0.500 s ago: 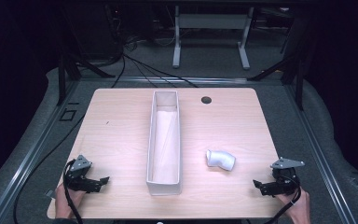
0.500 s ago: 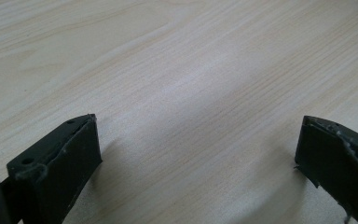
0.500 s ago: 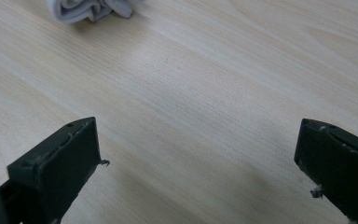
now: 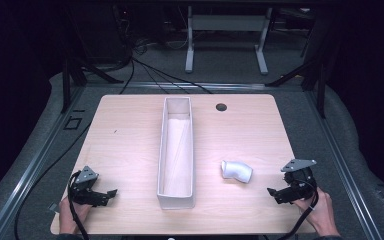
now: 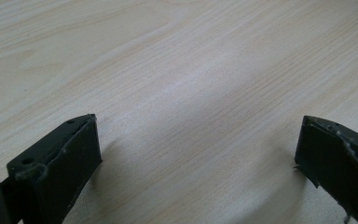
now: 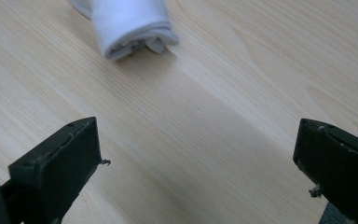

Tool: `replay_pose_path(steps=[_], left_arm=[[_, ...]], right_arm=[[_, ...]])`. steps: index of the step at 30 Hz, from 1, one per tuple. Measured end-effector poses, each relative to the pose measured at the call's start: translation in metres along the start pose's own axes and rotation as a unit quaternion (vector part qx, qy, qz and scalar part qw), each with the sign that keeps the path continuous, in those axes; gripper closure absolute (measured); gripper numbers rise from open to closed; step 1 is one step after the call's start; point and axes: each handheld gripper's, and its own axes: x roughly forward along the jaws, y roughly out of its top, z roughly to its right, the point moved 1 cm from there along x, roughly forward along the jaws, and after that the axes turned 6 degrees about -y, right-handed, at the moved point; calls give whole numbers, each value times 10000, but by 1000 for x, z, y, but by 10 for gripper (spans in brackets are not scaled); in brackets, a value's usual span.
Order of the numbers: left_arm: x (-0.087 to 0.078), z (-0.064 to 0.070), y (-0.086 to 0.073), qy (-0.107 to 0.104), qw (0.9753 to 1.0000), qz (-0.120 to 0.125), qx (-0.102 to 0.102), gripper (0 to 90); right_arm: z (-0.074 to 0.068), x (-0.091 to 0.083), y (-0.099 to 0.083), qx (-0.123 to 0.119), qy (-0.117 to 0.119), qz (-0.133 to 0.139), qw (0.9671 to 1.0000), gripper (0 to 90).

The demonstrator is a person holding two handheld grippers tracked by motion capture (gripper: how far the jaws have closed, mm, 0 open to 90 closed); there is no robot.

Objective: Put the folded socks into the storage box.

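A pale wooden table is carrying a long, narrow white box running from twelve to six o'clock down its middle. A rolled white sock is lying at about four o'clock of the box, just apart from its wall. The right gripper is resting at four o'clock of the sock, jaws gaping wide and holding nothing, aimed toward it. The left gripper is sitting near the seven o'clock corner, likewise spread wide and empty. The roll is looking soft: a shallow pinch could be catching only the outer layer, unrolling it or nudging it against the box
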Motion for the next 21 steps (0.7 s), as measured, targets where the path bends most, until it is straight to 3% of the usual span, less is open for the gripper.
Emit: replay_pose_path(steps=[2,3,5,9,15,17,21], left_arm=[[0,0,0,1,10000,0,0,0],[0,0,0,2,10000,0,-3,0],[0,0,0,1,10000,-3,-1,0],[0,0,0,-1,10000,-2,3,0],[0,0,0,-2,10000,-2,2,0],[0,0,0,-2,10000,0,1,0],[0,0,0,-2,10000,-4,4,0]], right_arm=[[-2,-1,4,-77,19,-30,10000,3],[-6,-2,14,-266,29,-179,9995,3],[-8,0,18,-336,57,-123,9993,3],[-17,5,40,-712,95,-235,9971,7],[-30,21,68,-1301,250,-382,9905,45],[-35,27,78,-1441,429,-442,9876,56],[-39,35,90,-1579,430,-555,9850,68]])
